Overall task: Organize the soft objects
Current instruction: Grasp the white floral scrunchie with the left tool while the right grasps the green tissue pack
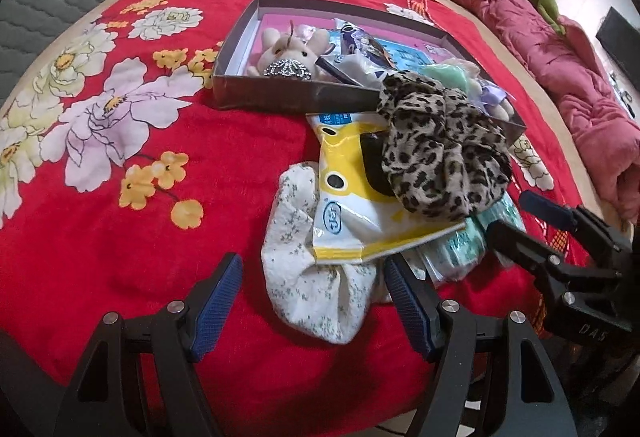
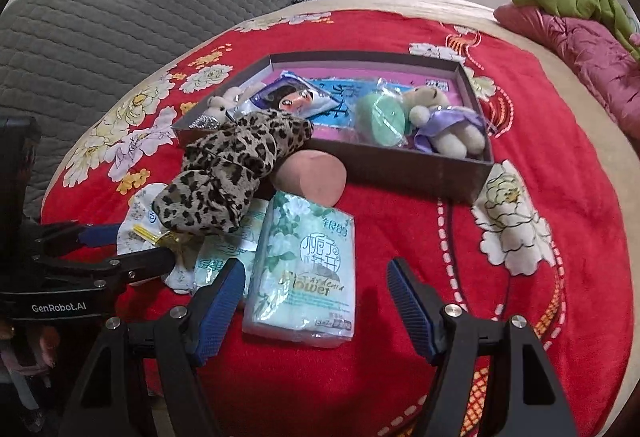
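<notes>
We count one box (image 2: pixel 400 173), two plush bears (image 2: pixel 436 121), one leopard cloth (image 2: pixel 232 173). Both the left gripper (image 1: pixel 312 301) and the right gripper (image 2: pixel 316 301) are released, grasping nothing.

Leopard-print scrunchie (image 1: pixel 440 145), red floral blanket (image 1: pixel 140 197), perhaps white speckled cloth (image 1: pixel 304 277)

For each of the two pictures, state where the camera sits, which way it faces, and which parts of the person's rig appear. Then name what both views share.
Left wrist: on the left gripper, facing down at the white floral cloth; the right gripper shows at right.
Right wrist: on the right gripper, facing down at the tissue pack; the left gripper shows at left.
Shared: leopard-print cloth, box, red blanket.
</notes>
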Demonstrator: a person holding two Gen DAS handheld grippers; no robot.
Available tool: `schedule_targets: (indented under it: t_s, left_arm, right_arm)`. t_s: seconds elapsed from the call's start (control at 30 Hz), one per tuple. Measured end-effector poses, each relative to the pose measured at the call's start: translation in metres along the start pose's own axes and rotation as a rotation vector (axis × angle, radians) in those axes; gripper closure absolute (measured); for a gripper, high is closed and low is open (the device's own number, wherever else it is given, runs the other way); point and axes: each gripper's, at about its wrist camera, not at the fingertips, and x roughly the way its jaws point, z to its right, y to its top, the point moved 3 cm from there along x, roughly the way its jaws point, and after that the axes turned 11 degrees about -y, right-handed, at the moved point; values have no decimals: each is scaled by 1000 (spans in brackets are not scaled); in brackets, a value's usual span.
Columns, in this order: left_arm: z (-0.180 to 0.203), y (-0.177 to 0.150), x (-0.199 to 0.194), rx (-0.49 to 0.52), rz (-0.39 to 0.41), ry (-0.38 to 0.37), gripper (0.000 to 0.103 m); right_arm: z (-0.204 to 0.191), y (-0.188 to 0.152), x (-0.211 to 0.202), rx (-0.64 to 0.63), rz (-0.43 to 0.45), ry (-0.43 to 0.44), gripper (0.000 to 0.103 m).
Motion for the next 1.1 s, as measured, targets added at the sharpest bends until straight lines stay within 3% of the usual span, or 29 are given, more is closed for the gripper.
schedule_targets:
  t_s: [0.23, 0.4, 0.5, 0.7, 0.97, 1.03, 1.1]
  left_arm:
    - [-1, 5, 12, 17, 3, -5, 28]
    - [2, 11, 20, 25, 20, -8, 30]
    - [5, 13, 24, 58, 19, 0, 38]
    - [13, 18, 31, 128, 11, 2, 66]
    - [6, 17, 22, 74, 2, -60, 81]
    - [1, 16, 18, 60, 9, -54, 89]
    - [-6, 17, 11, 54, 24, -24, 89]
  right_arm:
    - [-2, 2, 12, -15, 5, -9, 31]
    - [-5, 3, 14, -31, 17, 3, 45]
    - [-5, 4, 15, -31, 15, 12, 53]
    - [-2, 6, 12, -45, 29, -6, 58]
    - [16, 8, 9, 6, 23, -33, 59]
    - [21, 9, 7, 14, 28, -45, 59]
    - [24, 9, 4, 18, 34, -49, 59]
